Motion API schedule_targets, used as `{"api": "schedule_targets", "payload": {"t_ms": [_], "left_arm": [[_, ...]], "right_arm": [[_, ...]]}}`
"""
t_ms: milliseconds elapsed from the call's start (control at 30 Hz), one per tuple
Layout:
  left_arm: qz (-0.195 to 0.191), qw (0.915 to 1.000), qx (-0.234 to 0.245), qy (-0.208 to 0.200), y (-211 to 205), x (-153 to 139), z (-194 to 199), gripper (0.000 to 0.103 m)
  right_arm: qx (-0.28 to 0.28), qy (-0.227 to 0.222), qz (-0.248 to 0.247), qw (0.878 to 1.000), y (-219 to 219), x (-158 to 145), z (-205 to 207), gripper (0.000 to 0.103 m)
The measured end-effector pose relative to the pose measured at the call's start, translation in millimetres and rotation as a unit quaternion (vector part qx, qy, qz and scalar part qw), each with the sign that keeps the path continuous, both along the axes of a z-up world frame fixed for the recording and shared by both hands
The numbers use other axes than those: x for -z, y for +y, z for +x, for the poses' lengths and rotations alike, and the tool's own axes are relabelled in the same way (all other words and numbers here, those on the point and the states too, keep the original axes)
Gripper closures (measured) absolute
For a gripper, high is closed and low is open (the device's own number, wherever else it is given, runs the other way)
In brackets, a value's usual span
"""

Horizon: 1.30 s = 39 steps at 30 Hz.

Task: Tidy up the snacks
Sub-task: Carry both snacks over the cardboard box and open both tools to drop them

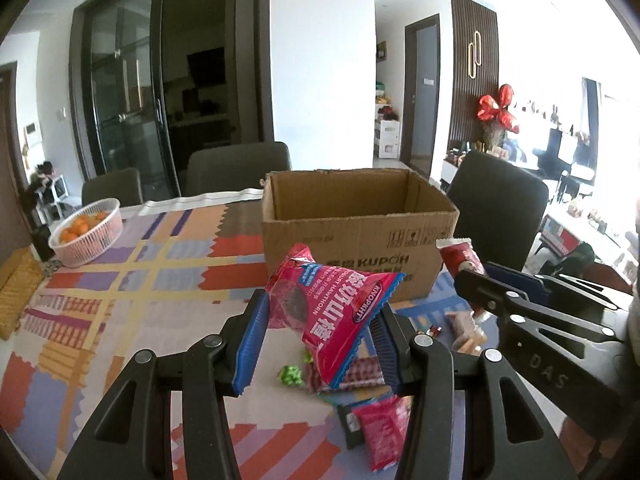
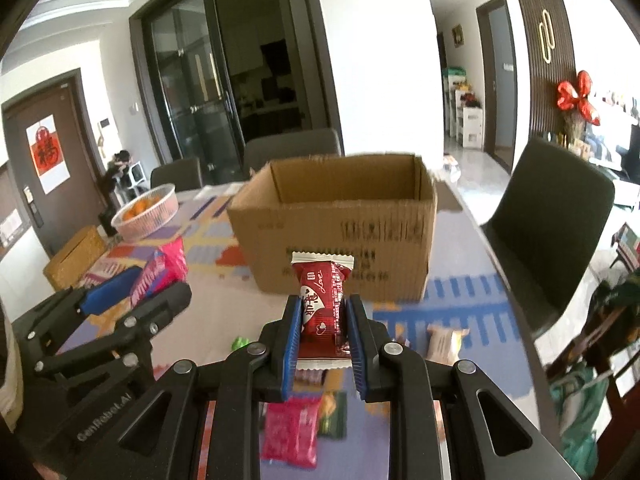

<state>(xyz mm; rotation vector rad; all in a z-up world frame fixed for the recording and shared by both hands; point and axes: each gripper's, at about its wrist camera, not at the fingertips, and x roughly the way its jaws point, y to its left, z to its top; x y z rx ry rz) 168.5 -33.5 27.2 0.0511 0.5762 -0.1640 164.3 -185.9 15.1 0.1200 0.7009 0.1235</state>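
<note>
Left wrist: left gripper (image 1: 320, 332) grips pink packet (image 1: 332, 312); right gripper (image 2: 323, 334) grips red bar (image 2: 323, 304).

Cardboard box (image 1: 356, 236) on table (image 1: 132, 280) — basket (image 1: 86, 232) far left.

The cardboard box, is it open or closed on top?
Open. The cardboard box has no lid over it, and both wrist views look past its rim to the bare inner walls. Its floor is hidden, so what it holds cannot be told.
</note>
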Motion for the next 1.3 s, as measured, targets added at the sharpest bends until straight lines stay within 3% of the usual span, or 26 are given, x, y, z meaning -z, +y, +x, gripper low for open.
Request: {"api": "schedule_targets", "payload": {"t_ms": [567, 833, 1167, 1200, 1267, 1300], "left_arm": [[0.017, 0.9994, 0.018, -0.026, -10.9, -52.5, 84.8, 0.054], [0.028, 0.9990, 0.028, 0.019, -19.5, -54.6, 138.3, 0.054], [0.058, 0.9964, 0.023, 0.058, -31.9, -32.9, 181.1, 0.052], [0.060, 0.9964, 0.020, 0.057, -32.2, -32.7, 182.6, 0.050], [0.070, 0.9963, 0.010, 0.048, -32.3, -30.9, 182.5, 0.034], [0.073, 0.9963, 0.007, 0.045, -31.5, -30.8, 182.1, 0.034]], "right_arm": [[-0.001, -0.016, -0.030, 0.999, -13.5, -41.5, 83.7, 0.079], [-0.012, 0.001, -0.042, 0.999, -20.7, -54.6, 127.4, 0.079], [-0.017, 0.068, -0.032, 0.997, -32.1, -28.3, 168.4, 0.079], [-0.017, 0.072, -0.036, 0.997, -32.4, -24.9, 170.7, 0.079], [-0.013, 0.074, -0.041, 0.996, -32.4, -22.8, 174.4, 0.078], [-0.011, 0.076, -0.045, 0.996, -32.9, -21.3, 175.1, 0.074]]}}
